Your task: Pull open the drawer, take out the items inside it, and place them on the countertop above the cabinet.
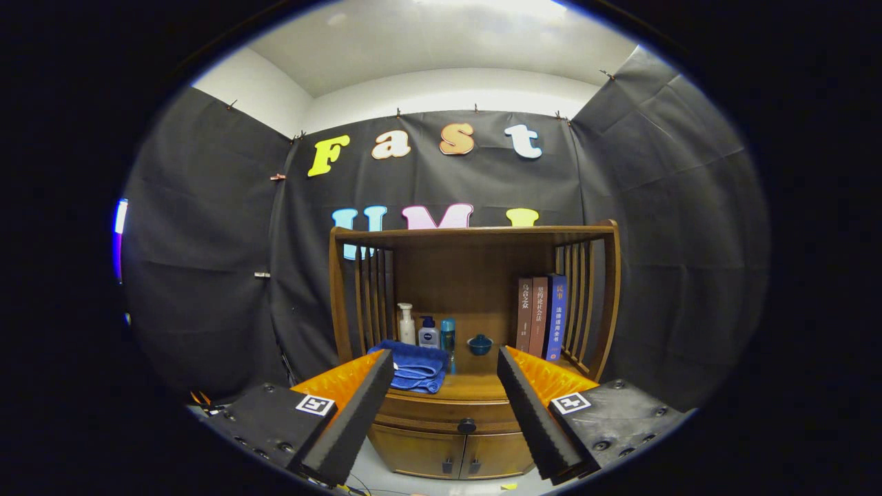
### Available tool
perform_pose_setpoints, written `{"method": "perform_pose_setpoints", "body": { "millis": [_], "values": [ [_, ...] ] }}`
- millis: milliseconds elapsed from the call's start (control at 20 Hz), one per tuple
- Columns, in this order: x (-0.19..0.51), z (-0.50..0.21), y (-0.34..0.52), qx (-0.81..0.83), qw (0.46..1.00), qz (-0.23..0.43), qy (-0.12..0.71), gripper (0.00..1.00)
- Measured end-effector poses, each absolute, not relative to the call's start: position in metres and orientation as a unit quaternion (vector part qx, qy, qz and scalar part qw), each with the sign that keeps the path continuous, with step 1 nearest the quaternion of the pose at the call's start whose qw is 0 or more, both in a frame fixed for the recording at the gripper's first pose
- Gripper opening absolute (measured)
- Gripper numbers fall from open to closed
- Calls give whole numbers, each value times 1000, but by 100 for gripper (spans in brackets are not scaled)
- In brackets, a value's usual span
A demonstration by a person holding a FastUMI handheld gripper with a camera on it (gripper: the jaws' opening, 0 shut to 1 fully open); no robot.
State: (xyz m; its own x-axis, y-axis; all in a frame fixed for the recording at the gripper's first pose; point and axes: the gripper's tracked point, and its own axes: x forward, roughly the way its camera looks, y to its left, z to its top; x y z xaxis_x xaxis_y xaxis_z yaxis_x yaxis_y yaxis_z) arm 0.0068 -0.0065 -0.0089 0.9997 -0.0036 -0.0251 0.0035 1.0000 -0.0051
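Observation:
A wooden cabinet (475, 262) with a slatted shelf top stands ahead against the booth wall. Its drawer (448, 421) lies below the countertop (475, 389), pushed in, with a dark round knob (467, 426) at its middle. What is inside the drawer is hidden. My gripper (445, 365) is open, its fingers spread wide and held some way short of the cabinet, with nothing between them. The knob shows between the two fingers, beyond them and lower down.
On the countertop lie a folded blue towel (417, 368), a pump bottle (406, 325), two small bottles (428, 334), a small blue lidded pot (479, 344) and three upright books (543, 318). Two cupboard doors (451, 455) sit under the drawer. Pale floor lies below.

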Motion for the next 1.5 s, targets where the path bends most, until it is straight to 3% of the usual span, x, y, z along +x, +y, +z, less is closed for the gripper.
{"method": "perform_pose_setpoints", "body": {
  "millis": [750, 1500],
  "values": [
    [31, -42, -14, 8, 999, -5, 44, 98],
    [120, -197, -28, 14, 989, -15, 146, 99]
  ]
}}
